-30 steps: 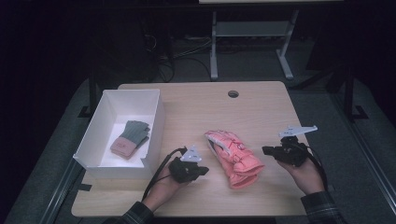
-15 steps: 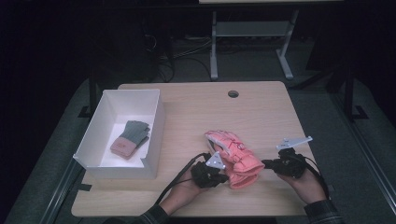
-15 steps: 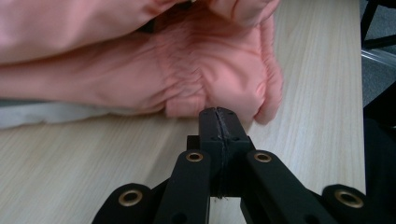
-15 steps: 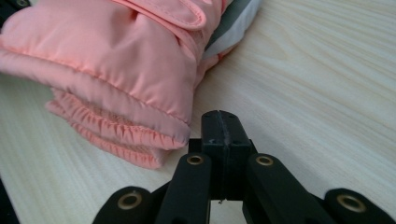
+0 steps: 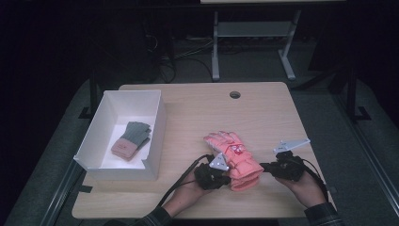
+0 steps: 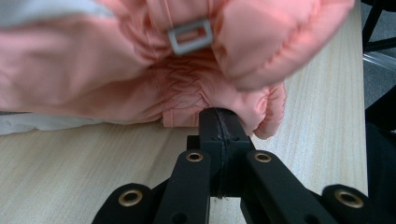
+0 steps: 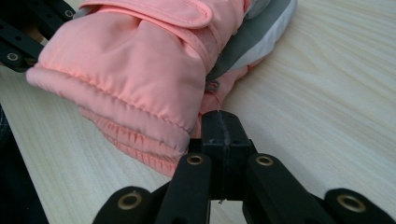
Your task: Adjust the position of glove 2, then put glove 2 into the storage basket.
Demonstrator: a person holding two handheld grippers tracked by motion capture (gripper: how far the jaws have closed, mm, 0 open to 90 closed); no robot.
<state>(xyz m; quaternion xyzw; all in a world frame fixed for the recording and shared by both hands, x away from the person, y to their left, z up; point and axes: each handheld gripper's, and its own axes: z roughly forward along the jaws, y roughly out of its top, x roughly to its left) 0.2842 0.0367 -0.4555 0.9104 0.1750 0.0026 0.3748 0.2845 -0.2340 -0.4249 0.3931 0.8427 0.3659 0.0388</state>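
High view: left gripper (image 5: 225, 175) and right gripper (image 5: 264, 166), jaws pressed together at the cuff hem of the pink gloves (image 5: 234, 154), flank it at 9 and 3 o'clock; long axis runs 5-to-11, near table (image 5: 197, 108) edge.

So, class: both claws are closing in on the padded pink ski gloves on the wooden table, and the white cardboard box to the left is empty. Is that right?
Not quite: the white cardboard box is not empty. The high view shows a small grey-green knitted glove with a pink cuff lying in it. The rest stands: the left claw and right claw flank the padded pink ski gloves on the wooden table.
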